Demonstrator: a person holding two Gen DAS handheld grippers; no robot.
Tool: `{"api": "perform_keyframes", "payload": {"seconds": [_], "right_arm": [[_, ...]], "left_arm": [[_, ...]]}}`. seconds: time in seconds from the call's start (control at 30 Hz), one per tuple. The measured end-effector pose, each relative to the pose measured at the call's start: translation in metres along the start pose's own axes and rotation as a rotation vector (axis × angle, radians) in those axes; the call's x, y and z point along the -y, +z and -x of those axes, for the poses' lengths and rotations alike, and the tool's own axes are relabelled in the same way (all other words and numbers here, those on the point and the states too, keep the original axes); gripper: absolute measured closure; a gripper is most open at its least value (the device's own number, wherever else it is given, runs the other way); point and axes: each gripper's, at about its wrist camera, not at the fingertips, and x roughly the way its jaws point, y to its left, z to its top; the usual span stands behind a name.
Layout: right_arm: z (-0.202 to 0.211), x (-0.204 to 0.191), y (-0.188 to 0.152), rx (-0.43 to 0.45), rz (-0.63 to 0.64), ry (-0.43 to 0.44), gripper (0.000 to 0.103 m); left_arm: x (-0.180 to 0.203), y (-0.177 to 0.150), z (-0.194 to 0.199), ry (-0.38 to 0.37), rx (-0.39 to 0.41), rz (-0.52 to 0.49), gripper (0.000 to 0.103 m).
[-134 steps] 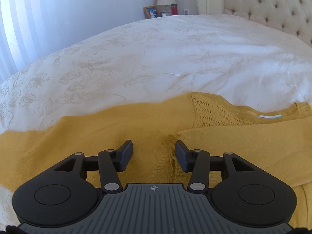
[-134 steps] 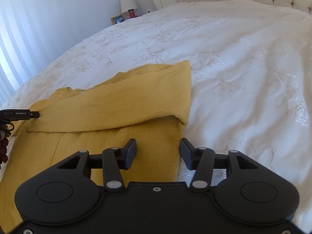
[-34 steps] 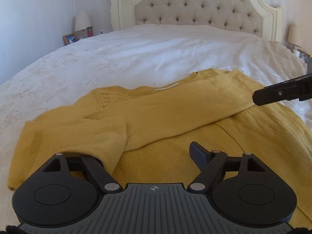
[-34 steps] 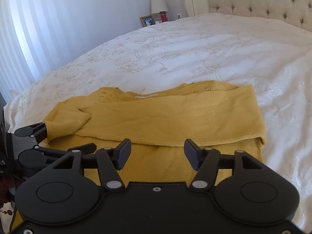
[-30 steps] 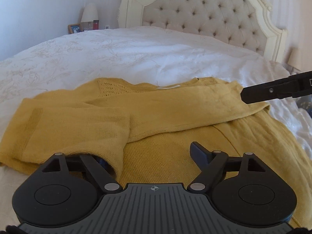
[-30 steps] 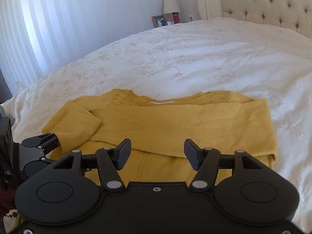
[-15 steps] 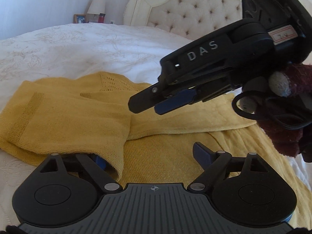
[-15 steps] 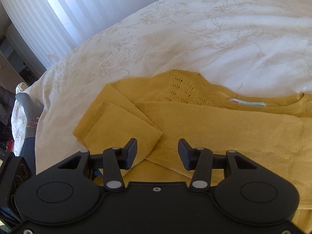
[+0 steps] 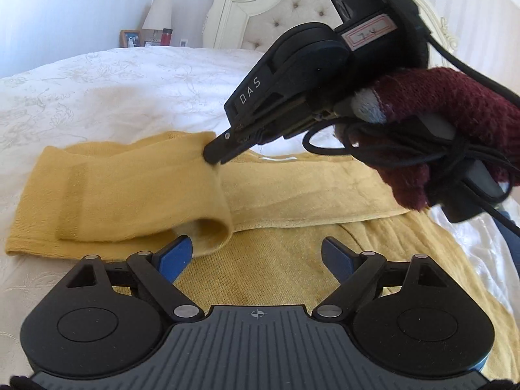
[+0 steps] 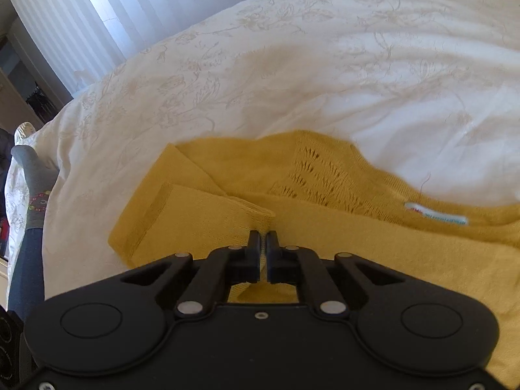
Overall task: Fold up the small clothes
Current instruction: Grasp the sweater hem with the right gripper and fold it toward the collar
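Note:
A mustard-yellow knit sweater [image 9: 292,260] lies flat on the white bedspread [image 9: 97,91], one sleeve folded across its chest. The other sleeve [image 9: 130,195] is folded back on itself at the left. My right gripper [image 9: 214,156], held in a maroon-gloved hand [image 9: 455,130], reaches in from the right and is shut on the far edge of that sleeve's fold. In the right wrist view its jaws [image 10: 263,243] pinch the fold of the sleeve [image 10: 195,221]. My left gripper [image 9: 256,255] is open above the sweater's body, its left pad [image 9: 175,253] beside the sleeve's near loop.
A tufted headboard [image 9: 260,22] stands at the far end, with a lamp [image 9: 157,13] and a photo frame [image 9: 130,37] to its left. A person's leg in a grey sock [image 10: 32,175] is at the bed's left edge. The neck label [image 10: 435,216] shows.
My right gripper swung left across the sweater to the folded sleeve and shut on its edge. The left gripper's left finger, earlier hidden under the sleeve, now shows beside it.

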Motion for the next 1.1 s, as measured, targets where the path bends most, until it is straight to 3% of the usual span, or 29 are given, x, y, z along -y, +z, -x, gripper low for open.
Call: {"api": "perform_keyframes", "payload": {"seconds": [0.17, 0.23, 0.33, 0.43, 0.57, 0.73, 0.77, 0.83, 0.87, 1.07, 1.1], "right_arm": [[-0.017, 0.007, 0.019, -0.018, 0.065, -0.173, 0.092], [-0.016, 0.001, 0.020, 0.002, 0.103, -0.247, 0.084], [-0.001, -0.017, 0.019, 0.054, 0.156, -0.221, 0.083], [0.004, -0.043, 0.016, 0.060, 0.220, -0.165, 0.066], [-0.005, -0.073, 0.011, 0.053, 0.259, -0.117, 0.066], [-0.019, -0.100, -0.003, 0.070, 0.273, -0.120, 0.064], [-0.021, -0.104, -0.007, 0.073, 0.267, -0.118, 0.061], [-0.026, -0.113, -0.013, 0.078, 0.262, -0.115, 0.044], [-0.029, -0.118, -0.017, 0.081, 0.270, -0.121, 0.043], [-0.047, -0.130, -0.030, 0.058, 0.345, -0.232, 0.050], [-0.046, -0.127, -0.031, 0.059, 0.343, -0.238, 0.069]], "left_arm": [[-0.011, 0.003, 0.006, 0.046, -0.016, 0.034, 0.016], [-0.021, 0.006, 0.009, 0.108, -0.023, 0.046, 0.016], [-0.039, 0.013, 0.015, 0.195, -0.030, 0.086, 0.016], [-0.060, 0.017, 0.025, 0.264, -0.028, 0.136, 0.016], [-0.087, 0.021, 0.042, 0.353, -0.026, 0.184, 0.016], [-0.112, 0.029, 0.066, 0.455, 0.005, 0.213, 0.016], [-0.115, 0.030, 0.068, 0.471, 0.011, 0.218, 0.016], [-0.120, 0.029, 0.073, 0.485, 0.016, 0.240, 0.016], [-0.123, 0.029, 0.074, 0.480, 0.017, 0.257, 0.016], [-0.125, 0.028, 0.074, 0.459, 0.016, 0.269, 0.016], [-0.123, 0.028, 0.072, 0.453, 0.015, 0.264, 0.016]]}}
